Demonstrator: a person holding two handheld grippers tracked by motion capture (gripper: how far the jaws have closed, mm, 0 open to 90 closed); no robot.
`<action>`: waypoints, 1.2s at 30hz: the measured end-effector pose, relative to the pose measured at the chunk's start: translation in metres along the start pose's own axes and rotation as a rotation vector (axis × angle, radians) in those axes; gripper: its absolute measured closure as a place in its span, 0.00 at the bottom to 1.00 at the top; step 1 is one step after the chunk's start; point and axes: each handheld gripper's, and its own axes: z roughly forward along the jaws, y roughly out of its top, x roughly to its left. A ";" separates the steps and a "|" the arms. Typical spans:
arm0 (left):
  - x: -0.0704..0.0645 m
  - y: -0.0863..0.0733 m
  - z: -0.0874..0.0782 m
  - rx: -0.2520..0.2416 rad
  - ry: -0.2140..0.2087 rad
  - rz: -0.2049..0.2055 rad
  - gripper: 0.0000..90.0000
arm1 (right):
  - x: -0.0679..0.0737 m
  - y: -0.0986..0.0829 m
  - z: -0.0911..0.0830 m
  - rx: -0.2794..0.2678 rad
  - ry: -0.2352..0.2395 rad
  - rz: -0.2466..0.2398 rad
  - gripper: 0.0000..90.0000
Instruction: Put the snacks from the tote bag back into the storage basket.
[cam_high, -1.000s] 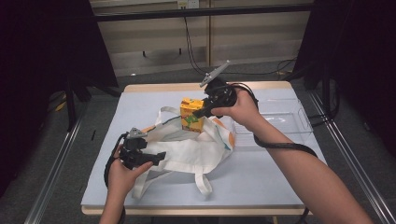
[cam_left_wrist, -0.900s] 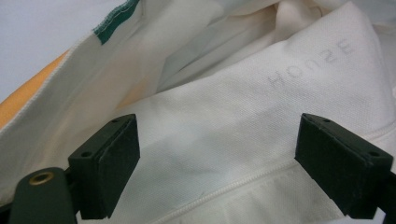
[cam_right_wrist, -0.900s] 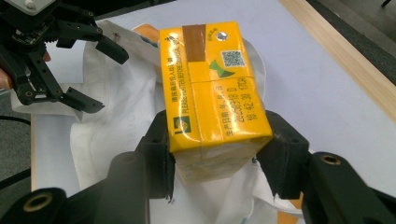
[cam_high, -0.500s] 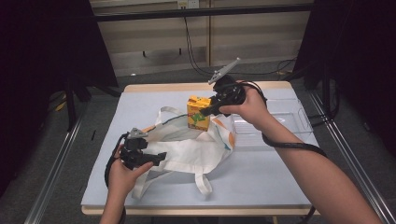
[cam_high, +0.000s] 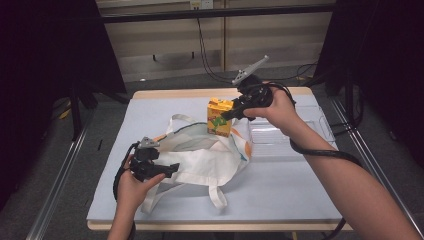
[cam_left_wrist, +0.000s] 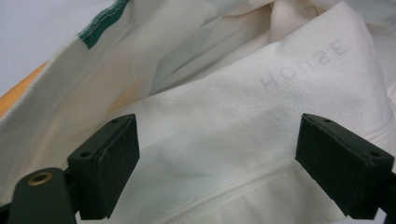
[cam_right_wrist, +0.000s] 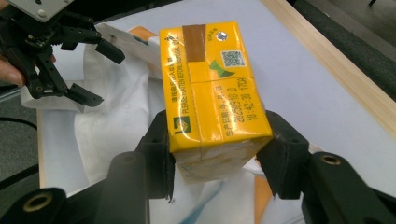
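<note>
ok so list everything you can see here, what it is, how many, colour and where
juice carton: 1, yellow-orange with green print, held above the bag's far end
tote bag: 1, cream with orange and green trim, lying mid-table
clear tray: 1, transparent, right of the bag
table: 1, pale blue top with wooden edge
cables: several, black, on the floor behind the table
right tool: 1, black, jaws shut on the carton's sides
left tool: 1, black, jaws open over the bag's near side
forearms: 2, coming in from the bottom
</note>
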 end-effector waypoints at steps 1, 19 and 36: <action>-0.001 0.000 0.001 -0.004 0.000 -0.006 0.15 | -0.001 0.000 -0.002 0.001 -0.010 0.001 0.57; -0.004 0.001 0.003 0.002 -0.006 0.003 0.15 | -0.019 -0.018 -0.033 0.006 -0.058 0.038 0.57; -0.004 0.002 0.004 0.009 -0.015 0.008 0.15 | -0.037 -0.040 -0.056 0.032 -0.093 0.075 0.57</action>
